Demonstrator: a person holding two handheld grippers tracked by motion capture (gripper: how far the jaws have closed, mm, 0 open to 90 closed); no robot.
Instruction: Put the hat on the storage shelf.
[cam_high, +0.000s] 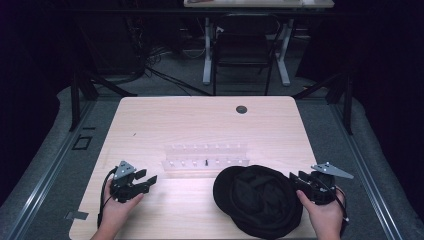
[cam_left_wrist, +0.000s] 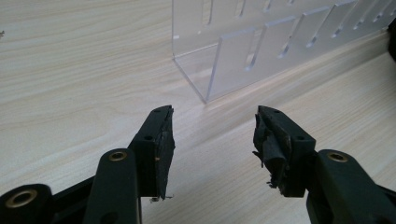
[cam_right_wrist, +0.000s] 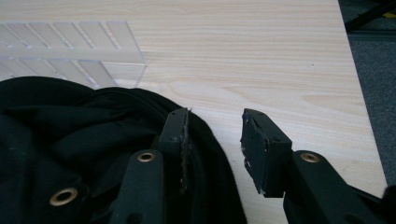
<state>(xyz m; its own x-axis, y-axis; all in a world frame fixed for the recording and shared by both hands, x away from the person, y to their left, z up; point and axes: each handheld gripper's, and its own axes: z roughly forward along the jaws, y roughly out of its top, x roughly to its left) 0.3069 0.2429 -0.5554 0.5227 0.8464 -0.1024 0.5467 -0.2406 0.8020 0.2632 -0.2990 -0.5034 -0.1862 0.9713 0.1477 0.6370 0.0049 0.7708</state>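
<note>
High view: right gripper (cam_high: 298, 184), jaws apart, is reaching the black cap (cam_high: 258, 200) at lower right, likely to grasp it; left gripper (cam_high: 146, 180), jaws apart, is waiting lower left.

dark room, grey floor (cam_high: 45, 150), black chair (cam_high: 243, 47) beyond

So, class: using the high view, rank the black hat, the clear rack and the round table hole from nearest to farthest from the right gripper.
1. Black hat, right beside the right gripper.
2. Clear rack, mid-table behind the hat.
3. Round hole, near the far edge.
</note>
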